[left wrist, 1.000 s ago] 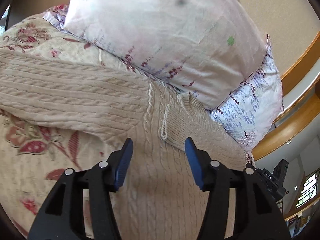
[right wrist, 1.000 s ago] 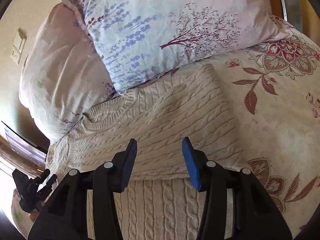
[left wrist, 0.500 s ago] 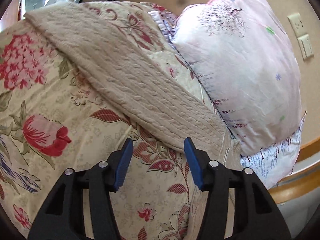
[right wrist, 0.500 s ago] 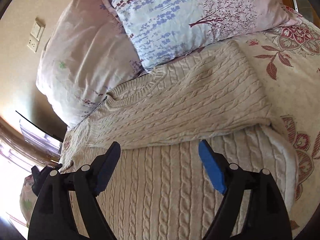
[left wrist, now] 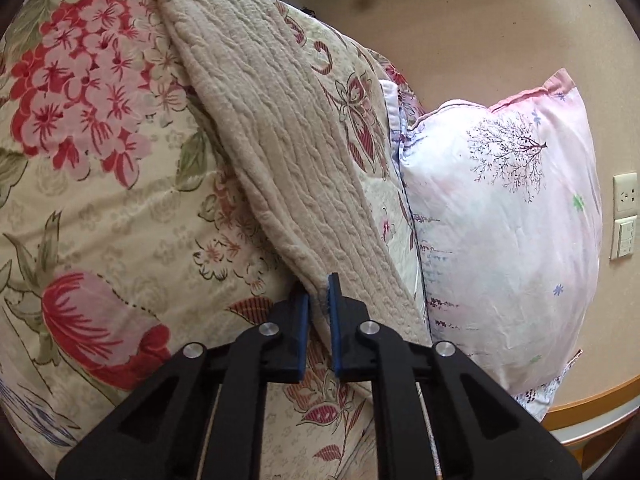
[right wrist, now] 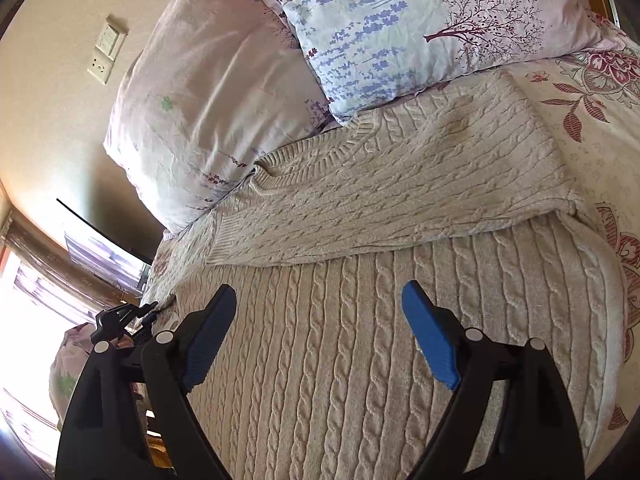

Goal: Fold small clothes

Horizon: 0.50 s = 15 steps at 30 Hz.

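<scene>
A cream cable-knit sweater [right wrist: 360,344] lies on the floral bedspread [right wrist: 592,120]. Its right sleeve [right wrist: 400,196] is folded across the chest below the collar. In the left wrist view the other sleeve [left wrist: 256,112] stretches away over the bedspread [left wrist: 100,200], and my left gripper [left wrist: 319,294] is shut on the sleeve's near edge. My right gripper [right wrist: 318,312] is wide open and empty just above the sweater's body. The left gripper also shows at the left edge of the right wrist view [right wrist: 120,320].
Two printed pillows [right wrist: 400,20] [right wrist: 208,92] lean against the wall behind the sweater's collar; one also shows in the left wrist view [left wrist: 500,220]. A wooden bed frame [left wrist: 592,400] runs at the lower right. Wall sockets [left wrist: 626,216] sit beside the pillow.
My left gripper swung from the sweater's body out to the left sleeve and shut on its edge. My right gripper opened wider and drew back over the sweater's body.
</scene>
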Each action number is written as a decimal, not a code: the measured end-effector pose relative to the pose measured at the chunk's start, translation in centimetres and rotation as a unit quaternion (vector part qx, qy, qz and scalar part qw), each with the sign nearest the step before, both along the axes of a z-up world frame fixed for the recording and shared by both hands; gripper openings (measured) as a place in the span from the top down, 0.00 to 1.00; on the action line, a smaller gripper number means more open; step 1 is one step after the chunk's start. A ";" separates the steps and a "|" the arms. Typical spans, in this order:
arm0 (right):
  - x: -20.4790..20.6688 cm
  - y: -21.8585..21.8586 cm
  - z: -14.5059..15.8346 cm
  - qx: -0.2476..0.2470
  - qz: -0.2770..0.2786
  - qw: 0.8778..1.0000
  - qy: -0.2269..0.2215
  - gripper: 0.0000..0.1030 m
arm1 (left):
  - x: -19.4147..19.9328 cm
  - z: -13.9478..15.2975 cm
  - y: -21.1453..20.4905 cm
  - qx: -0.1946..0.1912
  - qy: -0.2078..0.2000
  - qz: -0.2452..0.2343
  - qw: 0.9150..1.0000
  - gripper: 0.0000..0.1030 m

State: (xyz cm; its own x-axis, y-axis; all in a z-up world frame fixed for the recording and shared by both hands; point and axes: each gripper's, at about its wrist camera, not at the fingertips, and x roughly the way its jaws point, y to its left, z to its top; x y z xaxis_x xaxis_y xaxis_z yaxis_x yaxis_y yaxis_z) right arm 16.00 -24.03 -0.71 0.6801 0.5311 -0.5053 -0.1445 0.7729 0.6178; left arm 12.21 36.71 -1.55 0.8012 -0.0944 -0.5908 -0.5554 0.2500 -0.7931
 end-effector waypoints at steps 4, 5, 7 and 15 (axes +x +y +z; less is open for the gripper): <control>-0.4 -0.3 -0.1 0.003 -0.001 1.000 -0.003 0.16 | 0.4 1.4 -0.9 0.030 -0.025 -0.002 0.999 0.93; -0.5 -0.5 -0.1 0.003 -0.002 1.000 -0.005 0.16 | 0.6 2.1 -1.2 0.039 -0.035 -0.005 0.999 0.93; -0.7 -0.8 -0.1 0.006 -0.005 1.000 -0.007 0.15 | 1.2 3.6 -2.0 0.059 -0.055 -0.019 0.997 0.93; -1.4 -2.0 -0.8 0.019 -0.019 1.000 -0.008 0.14 | 5.6 9.4 -10.3 0.124 -0.153 -0.133 0.971 0.93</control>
